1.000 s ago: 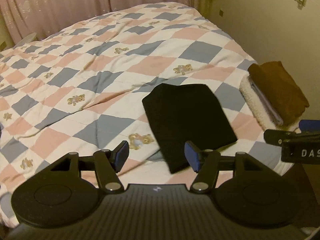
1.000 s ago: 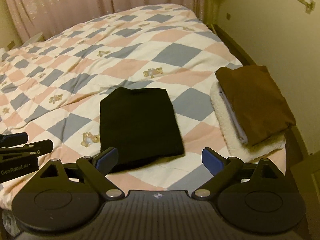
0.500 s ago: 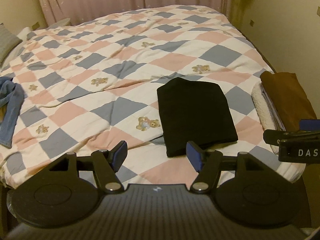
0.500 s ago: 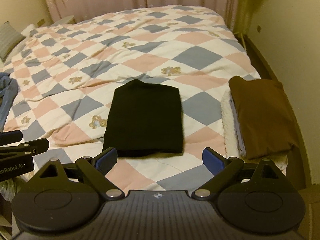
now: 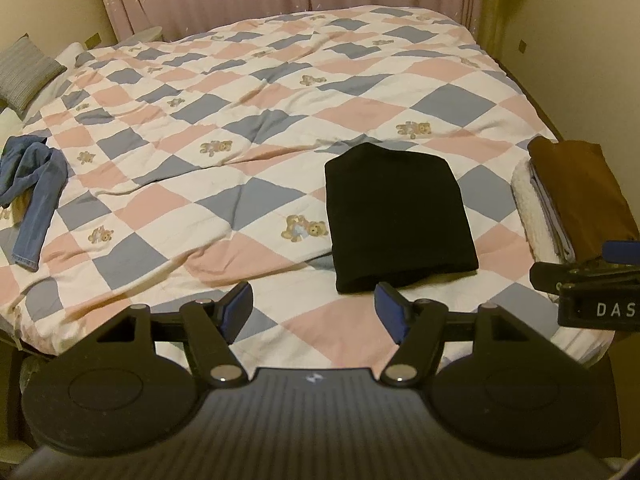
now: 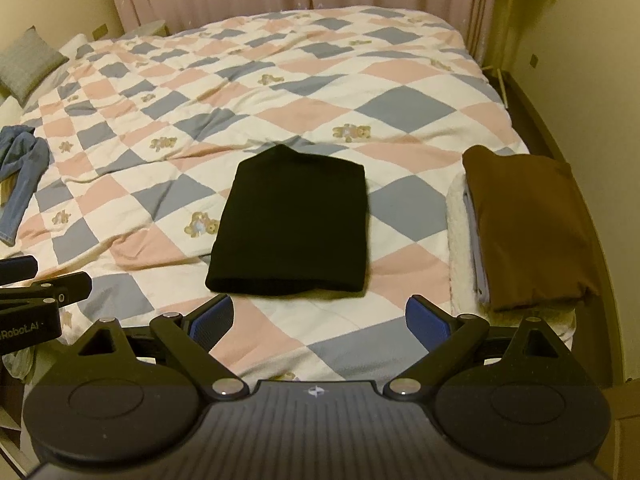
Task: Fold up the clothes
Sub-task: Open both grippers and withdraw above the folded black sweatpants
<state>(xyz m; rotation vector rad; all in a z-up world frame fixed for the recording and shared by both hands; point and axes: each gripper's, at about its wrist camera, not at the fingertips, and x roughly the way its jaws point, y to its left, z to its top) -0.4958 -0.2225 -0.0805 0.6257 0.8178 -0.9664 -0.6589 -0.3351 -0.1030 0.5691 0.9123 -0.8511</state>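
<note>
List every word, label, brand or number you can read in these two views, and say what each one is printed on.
"DAS": white letters on the body of the right claw, cut off by the edge of the left wrist view.
"Robot.AI": white letters on the body of the left claw, its start cut off by the edge of the right wrist view.
A small white logo mark sits on each camera mount; it carries no letters.
No text shows on the quilt or the clothes.

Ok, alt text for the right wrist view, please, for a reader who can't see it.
A folded black garment lies flat on a checked quilt ahead of the open, empty right gripper. A folded stack topped by a brown garment sits at the bed's right edge, crumpled jeans lie far left, and the left gripper shows at the left margin.
</note>
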